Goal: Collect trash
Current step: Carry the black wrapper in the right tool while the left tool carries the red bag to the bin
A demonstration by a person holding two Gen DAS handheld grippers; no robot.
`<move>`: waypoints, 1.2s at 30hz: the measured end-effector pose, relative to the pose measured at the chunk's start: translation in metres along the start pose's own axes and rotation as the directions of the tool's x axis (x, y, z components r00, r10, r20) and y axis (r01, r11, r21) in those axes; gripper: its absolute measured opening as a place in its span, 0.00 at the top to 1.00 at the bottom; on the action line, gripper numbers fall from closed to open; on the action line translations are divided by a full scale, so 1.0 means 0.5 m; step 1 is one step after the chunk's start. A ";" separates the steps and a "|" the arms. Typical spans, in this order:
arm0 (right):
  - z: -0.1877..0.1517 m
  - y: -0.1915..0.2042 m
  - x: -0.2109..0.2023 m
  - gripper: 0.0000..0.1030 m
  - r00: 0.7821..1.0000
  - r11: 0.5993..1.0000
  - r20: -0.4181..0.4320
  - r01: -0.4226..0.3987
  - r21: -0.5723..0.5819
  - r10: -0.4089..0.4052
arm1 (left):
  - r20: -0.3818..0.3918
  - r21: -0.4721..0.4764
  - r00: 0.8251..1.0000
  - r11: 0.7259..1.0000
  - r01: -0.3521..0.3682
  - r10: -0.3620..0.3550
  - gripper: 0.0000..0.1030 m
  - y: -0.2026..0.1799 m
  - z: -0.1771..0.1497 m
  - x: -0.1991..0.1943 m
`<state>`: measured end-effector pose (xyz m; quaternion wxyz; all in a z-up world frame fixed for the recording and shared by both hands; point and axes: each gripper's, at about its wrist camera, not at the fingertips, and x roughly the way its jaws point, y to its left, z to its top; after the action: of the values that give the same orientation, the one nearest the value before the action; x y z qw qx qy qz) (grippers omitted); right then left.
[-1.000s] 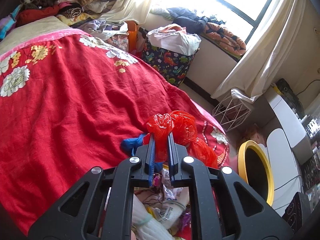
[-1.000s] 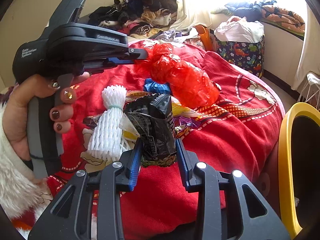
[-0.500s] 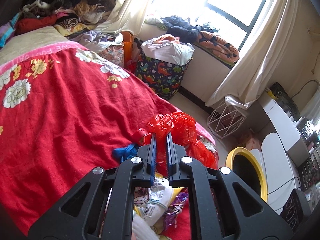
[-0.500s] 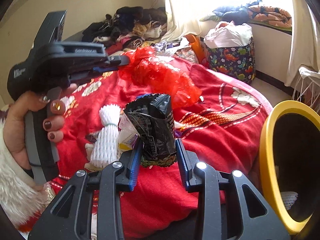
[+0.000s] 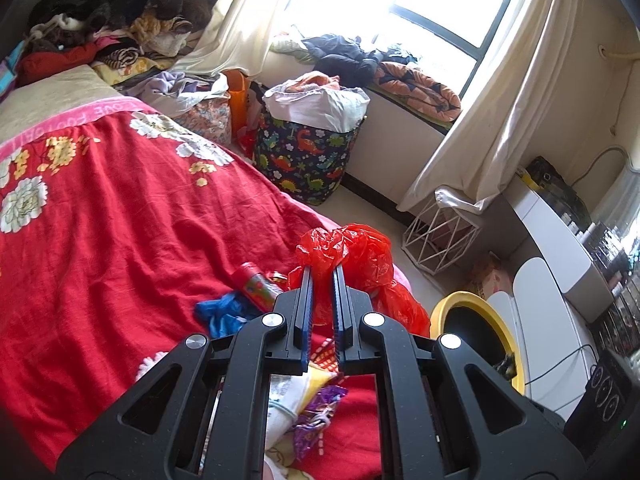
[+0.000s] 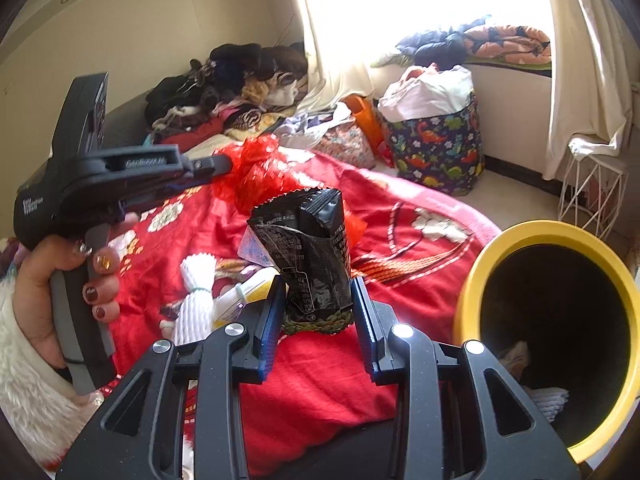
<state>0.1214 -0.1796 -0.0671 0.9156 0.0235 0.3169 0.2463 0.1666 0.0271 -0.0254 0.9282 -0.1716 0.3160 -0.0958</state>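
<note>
Both hand-held grippers have risen, left [image 5: 320, 270] pinching red bag [image 5: 360, 256], right [image 6: 318, 300] clamping black wrapper [image 6: 308, 248].

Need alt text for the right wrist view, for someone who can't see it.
The right gripper clamps an upright black snack wrapper above a red bedspread, with a yellow-rimmed bin open at right. At left, a hand holds the left gripper pinching a red plastic bag.
</note>
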 end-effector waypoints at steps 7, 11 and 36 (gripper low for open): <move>0.012 -0.037 -0.030 0.69 0.999 0.999 0.036 0.040 0.035 -0.041 | -0.002 0.031 1.000 0.999 0.018 -0.018 0.95 -0.032 -0.002 0.002; 0.014 -0.060 -0.048 0.69 0.997 0.997 0.053 0.059 0.059 -0.062 | -0.002 0.046 1.000 0.999 0.027 -0.027 0.95 -0.049 -0.005 0.002; -0.002 -0.217 -0.127 0.69 0.973 0.955 0.103 0.179 0.238 -0.208 | -0.071 0.155 0.993 0.983 0.101 -0.091 0.95 -0.183 -0.053 0.043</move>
<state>0.1250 -0.3044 -0.0535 0.9449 0.1125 0.2848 0.1156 0.1609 -0.0705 -0.0222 0.9226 -0.1093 0.3282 -0.1706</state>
